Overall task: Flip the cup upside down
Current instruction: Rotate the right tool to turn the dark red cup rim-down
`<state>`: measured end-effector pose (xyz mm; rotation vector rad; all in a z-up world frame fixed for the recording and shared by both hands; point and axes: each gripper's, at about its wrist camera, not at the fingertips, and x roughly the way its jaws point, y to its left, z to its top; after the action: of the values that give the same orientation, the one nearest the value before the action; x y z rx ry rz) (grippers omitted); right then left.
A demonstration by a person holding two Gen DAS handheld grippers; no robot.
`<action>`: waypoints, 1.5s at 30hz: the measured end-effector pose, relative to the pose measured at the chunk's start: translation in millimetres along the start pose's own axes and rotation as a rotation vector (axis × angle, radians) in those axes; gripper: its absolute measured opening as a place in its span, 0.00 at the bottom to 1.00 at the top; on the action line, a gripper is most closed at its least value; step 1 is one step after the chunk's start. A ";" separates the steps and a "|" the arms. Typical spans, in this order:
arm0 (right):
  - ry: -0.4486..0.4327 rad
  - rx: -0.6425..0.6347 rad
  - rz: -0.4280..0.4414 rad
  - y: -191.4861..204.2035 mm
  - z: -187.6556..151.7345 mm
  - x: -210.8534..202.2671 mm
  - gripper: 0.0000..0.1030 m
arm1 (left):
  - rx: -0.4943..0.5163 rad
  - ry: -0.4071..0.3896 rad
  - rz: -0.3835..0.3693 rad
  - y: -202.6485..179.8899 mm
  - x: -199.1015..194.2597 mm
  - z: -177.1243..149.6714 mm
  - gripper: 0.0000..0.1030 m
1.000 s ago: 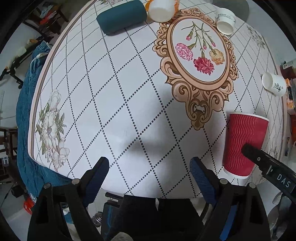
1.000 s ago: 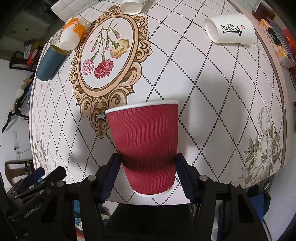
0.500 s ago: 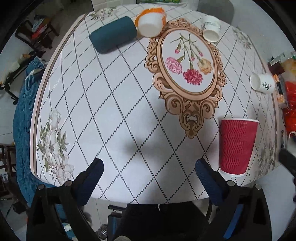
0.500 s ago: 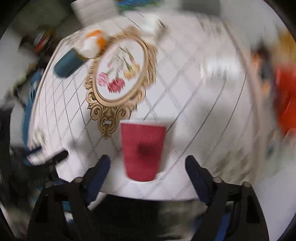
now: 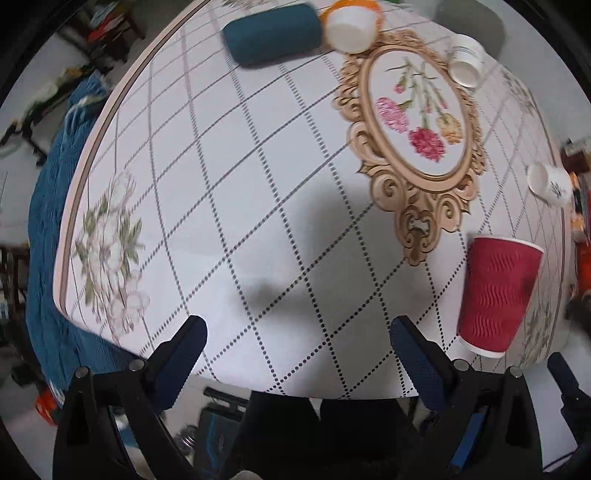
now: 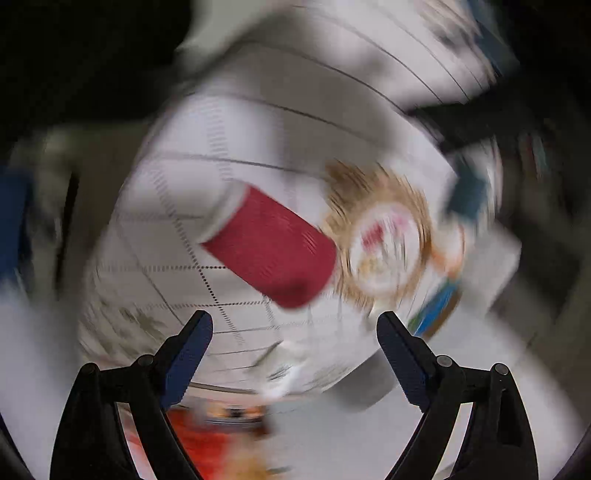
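Note:
A red ribbed paper cup (image 5: 496, 295) stands on the patterned table (image 5: 258, 184) near its front right edge. Its wide white-rimmed end is toward the far side in the left wrist view. My left gripper (image 5: 295, 332) is open and empty over the table's front edge, left of the cup. My right gripper (image 6: 295, 328) is open and empty; its view is heavily blurred and rolled. The cup (image 6: 269, 243) lies beyond its fingertips, apart from them.
A dark teal cup (image 5: 271, 31) lies on its side at the far left. An orange-and-white cup (image 5: 351, 24) and a small white cup (image 5: 465, 61) are at the back. A white printed cup (image 5: 550, 182) lies at the right edge.
My right gripper has let go of the red cup, opened wide, drawn back and is rolling fast. The cup stays standing on the table. My left gripper has shifted slightly.

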<state>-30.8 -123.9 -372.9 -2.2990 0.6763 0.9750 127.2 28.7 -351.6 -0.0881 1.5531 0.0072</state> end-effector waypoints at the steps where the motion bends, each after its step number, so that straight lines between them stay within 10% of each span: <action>1: -0.015 -0.100 -0.027 10.0 2.4 4.0 0.90 | -0.019 0.006 0.002 2.1 2.5 -1.0 0.99; 7: -0.067 -0.468 -0.143 43.8 -9.5 37.9 0.90 | -0.095 0.024 0.024 6.2 14.7 -7.4 0.99; 15: -0.105 -0.630 -0.176 49.9 -14.7 66.5 0.90 | -0.128 0.044 0.037 0.0 27.7 -17.8 0.99; 45: -0.163 -0.623 -0.166 57.3 11.2 97.3 0.74 | -0.145 0.051 0.054 0.9 33.2 -20.1 0.99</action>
<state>-12.8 -180.6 -469.4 -2.6938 0.1069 1.4204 107.7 26.7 -385.1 -0.1619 1.6048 0.1618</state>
